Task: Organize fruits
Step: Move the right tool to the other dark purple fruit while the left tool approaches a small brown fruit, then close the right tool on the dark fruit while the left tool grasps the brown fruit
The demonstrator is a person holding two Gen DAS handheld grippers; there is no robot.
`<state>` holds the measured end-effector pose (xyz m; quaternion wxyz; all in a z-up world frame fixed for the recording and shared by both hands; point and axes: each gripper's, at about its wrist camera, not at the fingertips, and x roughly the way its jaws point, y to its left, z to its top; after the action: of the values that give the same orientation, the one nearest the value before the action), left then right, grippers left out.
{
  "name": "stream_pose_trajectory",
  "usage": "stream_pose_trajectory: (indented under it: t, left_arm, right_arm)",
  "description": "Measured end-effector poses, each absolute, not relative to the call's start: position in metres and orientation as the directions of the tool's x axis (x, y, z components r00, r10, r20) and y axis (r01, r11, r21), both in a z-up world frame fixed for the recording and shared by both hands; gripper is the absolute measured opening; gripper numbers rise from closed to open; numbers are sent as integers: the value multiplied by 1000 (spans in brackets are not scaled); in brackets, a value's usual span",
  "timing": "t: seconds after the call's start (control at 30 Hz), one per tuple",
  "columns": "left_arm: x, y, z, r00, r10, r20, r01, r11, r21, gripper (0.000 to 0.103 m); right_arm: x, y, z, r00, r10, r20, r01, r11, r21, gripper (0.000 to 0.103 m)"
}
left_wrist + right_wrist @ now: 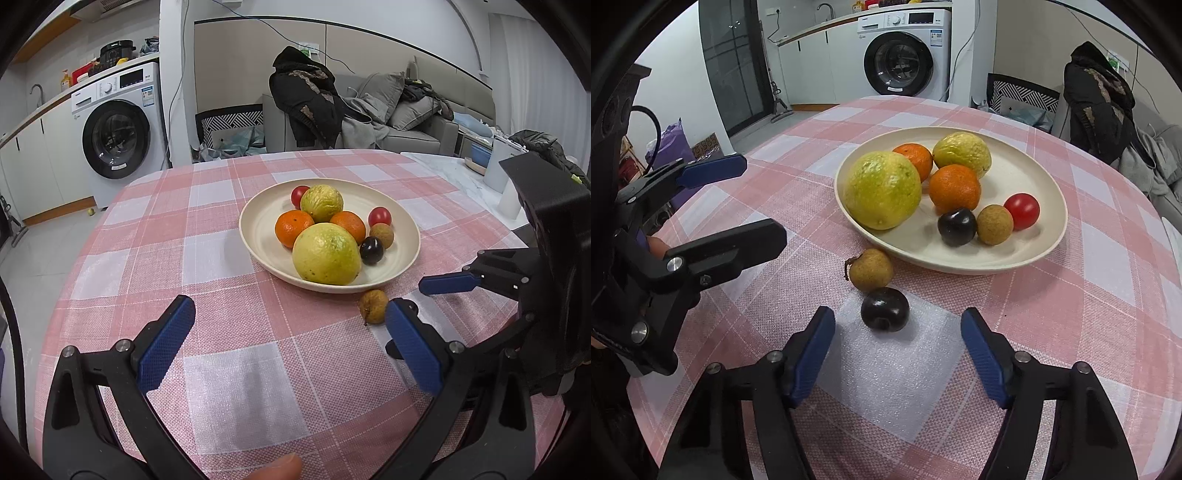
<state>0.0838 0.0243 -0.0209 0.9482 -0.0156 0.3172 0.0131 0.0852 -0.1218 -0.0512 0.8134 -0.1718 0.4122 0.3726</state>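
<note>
A cream plate (258,236) (1049,206) on the pink checked tablecloth holds two yellow-green guavas, two oranges, two red tomatoes, a brown longan and a dark plum. A loose brown longan (373,305) (871,268) and a loose dark plum (885,309) lie on the cloth by the plate's near rim. My right gripper (897,325) is open, with the plum just ahead between its fingers. My left gripper (288,314) is open and empty, its right finger beside the loose longan. The plum is hidden in the left wrist view.
The table's far edge curves behind the plate. A washing machine (118,136) and counter stand beyond on the left, a sofa (399,110) with clothes on the right. White and blue containers (491,162) sit at the table's right side.
</note>
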Motion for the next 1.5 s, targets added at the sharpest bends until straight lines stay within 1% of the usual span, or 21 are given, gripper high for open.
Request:
stream_pose_trajectory:
  t: [0.07,0.17,0.43,0.5,0.63,0.7,0.8,1.03,1.2,1.43,1.5]
  left_arm:
    - [84,24,-21,798,14,-602,-34,999,-22,103]
    - [84,24,-21,798,15,-603,-34,999,-21,103]
    - [84,24,-21,797,15,-604,-34,999,-21,103]
    - [84,24,-21,797,15,-603,-34,999,-21,103]
    - [84,24,-21,797,15,-604,-35,999,-22,103]
    - [84,24,-21,797,15,-604,-34,999,-21,103]
    - [84,24,-21,797,14,-604,-34,999,-21,103]
    - [84,23,-24,794,20,-608,-40,999,-20,103]
    - [84,12,-28,789,23,-614,-11,1000,23,103]
    - [101,-9,-42,708,-32,-705,57,998,12,103]
    - [107,-16,-47,683,-49,-729,77,997,5,100]
  right_arm:
    - [83,-121,-51,377,472,-797,-755,655,31,67]
    - [81,-119,-50,370,482,-794,-766,642,33,56]
    - [77,-117,-49,362,490,-793,-778,627,33,50]
    - [76,-116,-48,367,487,-793,-779,627,24,43]
    - [76,-117,-48,373,484,-792,-774,633,22,36]
    - [77,-117,-48,380,479,-791,-769,639,17,28]
    - [78,-118,-47,382,481,-789,-769,639,18,26]
    - [78,-131,-36,412,508,-756,-751,660,33,26]
    - [85,-151,-25,463,522,-717,-705,707,59,26]
    - [95,-162,-21,479,519,-708,-681,729,74,26]
    - [95,-162,-20,484,517,-707,-679,731,70,26]
